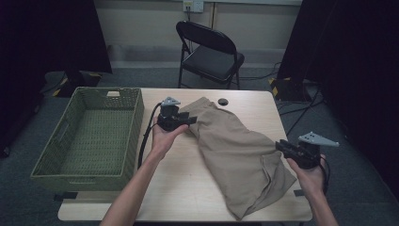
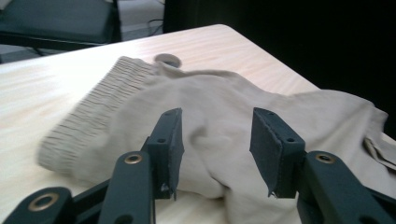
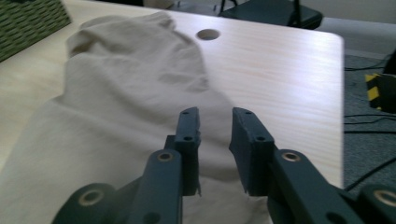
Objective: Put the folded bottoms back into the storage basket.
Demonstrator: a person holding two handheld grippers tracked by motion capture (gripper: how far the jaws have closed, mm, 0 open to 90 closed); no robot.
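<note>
Lying crumpled across the table [image 1: 188, 188] beside the basket [image 1: 89, 136], the shorts [image 1: 235, 155] sit under both grippers, left gripper [image 2: 217, 154] partly open over the waistband end, right gripper [image 3: 215, 149] narrowly open, neither gripping cloth.

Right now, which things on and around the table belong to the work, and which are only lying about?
In the work:
- beige shorts
- left tool, open at the waistband
- right tool, open at the hem

Lying about:
- green woven basket
- black folding chair
</note>
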